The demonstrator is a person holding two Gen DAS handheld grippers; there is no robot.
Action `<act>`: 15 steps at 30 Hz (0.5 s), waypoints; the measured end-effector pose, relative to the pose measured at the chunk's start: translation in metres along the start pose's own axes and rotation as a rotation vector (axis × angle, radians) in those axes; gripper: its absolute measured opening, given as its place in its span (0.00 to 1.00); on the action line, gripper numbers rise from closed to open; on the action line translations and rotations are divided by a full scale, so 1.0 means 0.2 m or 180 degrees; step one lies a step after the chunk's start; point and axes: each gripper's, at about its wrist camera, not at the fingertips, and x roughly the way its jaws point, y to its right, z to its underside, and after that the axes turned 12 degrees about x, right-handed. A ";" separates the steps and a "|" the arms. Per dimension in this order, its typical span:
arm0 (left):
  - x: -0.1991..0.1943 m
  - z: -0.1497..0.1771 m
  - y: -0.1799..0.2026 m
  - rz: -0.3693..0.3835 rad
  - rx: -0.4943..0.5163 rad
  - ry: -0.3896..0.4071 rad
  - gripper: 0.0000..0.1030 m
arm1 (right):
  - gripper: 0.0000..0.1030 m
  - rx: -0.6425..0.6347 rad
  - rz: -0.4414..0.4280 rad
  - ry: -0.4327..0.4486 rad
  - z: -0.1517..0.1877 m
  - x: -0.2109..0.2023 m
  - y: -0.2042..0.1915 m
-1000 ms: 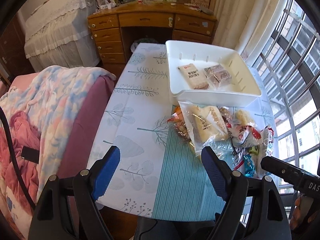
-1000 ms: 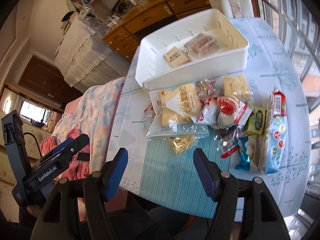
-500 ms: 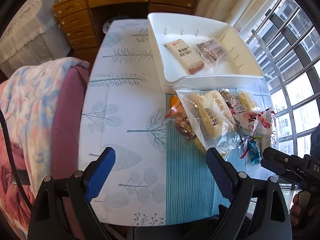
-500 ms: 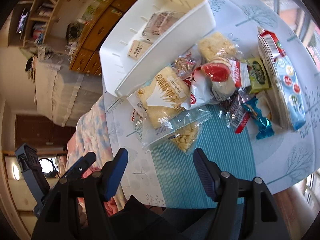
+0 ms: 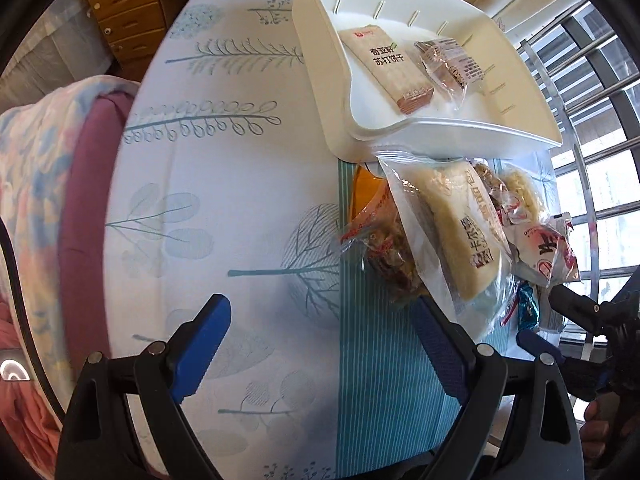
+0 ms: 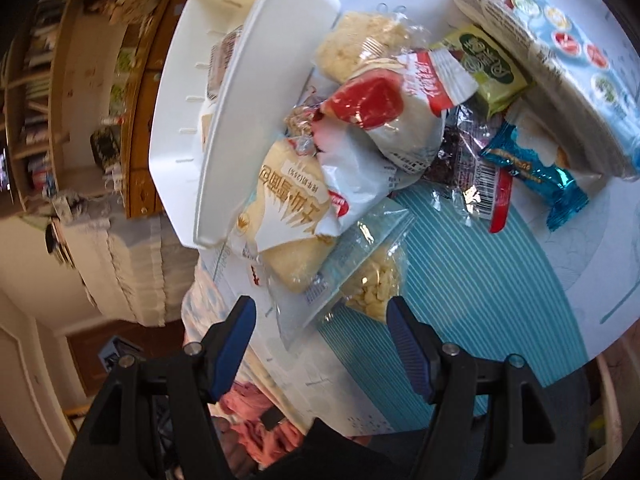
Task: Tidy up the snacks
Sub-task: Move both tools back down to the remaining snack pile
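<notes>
White bin (image 5: 520,120) on the desk (image 5: 240,200) holds two packets; the snack pile (image 6: 360,152) lies against it. Left tongs (image 5: 320,340) and right tongs (image 6: 320,332) gape wide, empty.

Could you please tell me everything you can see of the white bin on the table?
The bin is a shallow white tray, plastic by its look, with rounded corners, a smooth rim and short slots along its inner walls. It sits upright on the tree-print tablecloth. Two snacks lie flat inside: a beige cracker pack and a clear wrapped pastry, side by side. The big bread bag of the loose pile leans against its near wall.
</notes>
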 end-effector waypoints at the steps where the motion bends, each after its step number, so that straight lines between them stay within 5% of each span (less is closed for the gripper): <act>1: 0.02 -0.01 -0.01 0.0031 -0.0015 0.0008 0.89 | 0.66 0.0072 -0.0039 -0.0016 -0.01 0.02 0.01; 15: 0.27 -0.10 -0.01 0.0305 -0.0146 0.0047 0.89 | 0.70 0.0485 -0.0362 -0.0044 -0.12 0.18 0.03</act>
